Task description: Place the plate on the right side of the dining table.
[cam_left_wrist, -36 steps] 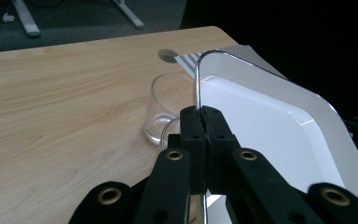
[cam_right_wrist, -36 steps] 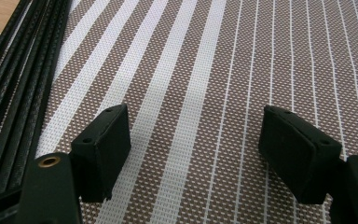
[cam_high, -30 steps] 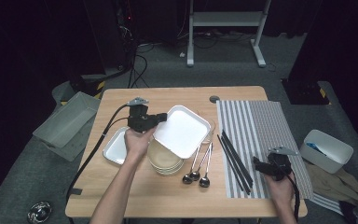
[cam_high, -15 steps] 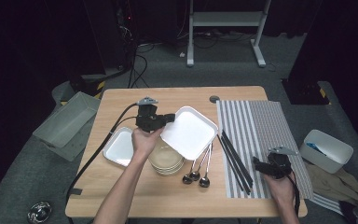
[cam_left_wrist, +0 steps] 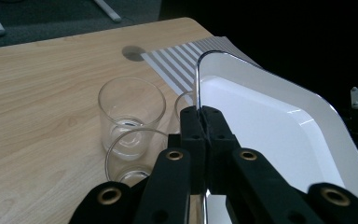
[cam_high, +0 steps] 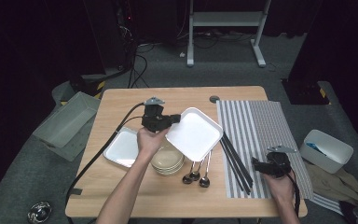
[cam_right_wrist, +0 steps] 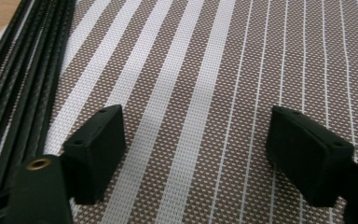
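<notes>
A: Going from the left, why is the white square plate (cam_high: pixel 195 134) tilting above the surface (cam_high: pixel 121 196) like that?

B: The left hand-held gripper (cam_high: pixel 170 119) is pinching its rim with jaws fully closed on the edge, so the plate is hanging off to that gripper's right, clear of the stack of round dishes (cam_high: pixel 168 161) and the second square plate (cam_high: pixel 121 148) lying flat. I judge it is heading for the striped placemat (cam_high: pixel 261 126).

A: And the right hand-held gripper (cam_high: pixel 256 164)?

B: It is hovering over the placemat beside the black chopsticks (cam_high: pixel 235 161), jaws standing wide with nothing between them, having just been narrowing slightly.
</notes>
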A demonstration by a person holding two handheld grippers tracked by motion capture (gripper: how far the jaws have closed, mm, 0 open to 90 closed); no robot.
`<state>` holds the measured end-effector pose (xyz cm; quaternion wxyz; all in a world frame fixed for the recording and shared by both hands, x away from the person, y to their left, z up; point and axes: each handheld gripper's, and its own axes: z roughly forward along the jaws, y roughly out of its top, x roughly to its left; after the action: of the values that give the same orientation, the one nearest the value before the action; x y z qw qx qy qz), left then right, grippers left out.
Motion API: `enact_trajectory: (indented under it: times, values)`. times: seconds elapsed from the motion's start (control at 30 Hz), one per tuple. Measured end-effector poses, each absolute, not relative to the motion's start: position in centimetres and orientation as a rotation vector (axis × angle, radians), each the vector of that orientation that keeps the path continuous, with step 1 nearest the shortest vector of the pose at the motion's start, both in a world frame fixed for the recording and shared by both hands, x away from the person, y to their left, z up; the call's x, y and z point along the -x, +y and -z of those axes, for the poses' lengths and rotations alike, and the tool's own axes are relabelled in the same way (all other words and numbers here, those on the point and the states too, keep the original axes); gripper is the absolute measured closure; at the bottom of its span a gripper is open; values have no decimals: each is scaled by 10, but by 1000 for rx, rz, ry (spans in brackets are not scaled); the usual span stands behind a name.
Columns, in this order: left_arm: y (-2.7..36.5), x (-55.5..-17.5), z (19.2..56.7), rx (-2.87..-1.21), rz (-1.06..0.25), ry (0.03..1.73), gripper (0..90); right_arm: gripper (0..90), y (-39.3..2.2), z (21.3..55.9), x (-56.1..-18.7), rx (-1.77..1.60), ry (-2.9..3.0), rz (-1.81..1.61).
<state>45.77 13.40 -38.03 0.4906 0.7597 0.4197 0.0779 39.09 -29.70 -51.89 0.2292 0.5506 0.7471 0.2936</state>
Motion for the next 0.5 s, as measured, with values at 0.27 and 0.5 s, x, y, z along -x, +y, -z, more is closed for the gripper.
enact_trajectory:
  times: [0.27,0.5]
  values:
    - [129,-459,383,-1850,-178,1007,886,364,-291,512,-381,-1446,2075,-784]
    - [126,-459,385,-1852,-172,1000,886,411,-284,499,-372,-1376,2085,-867]
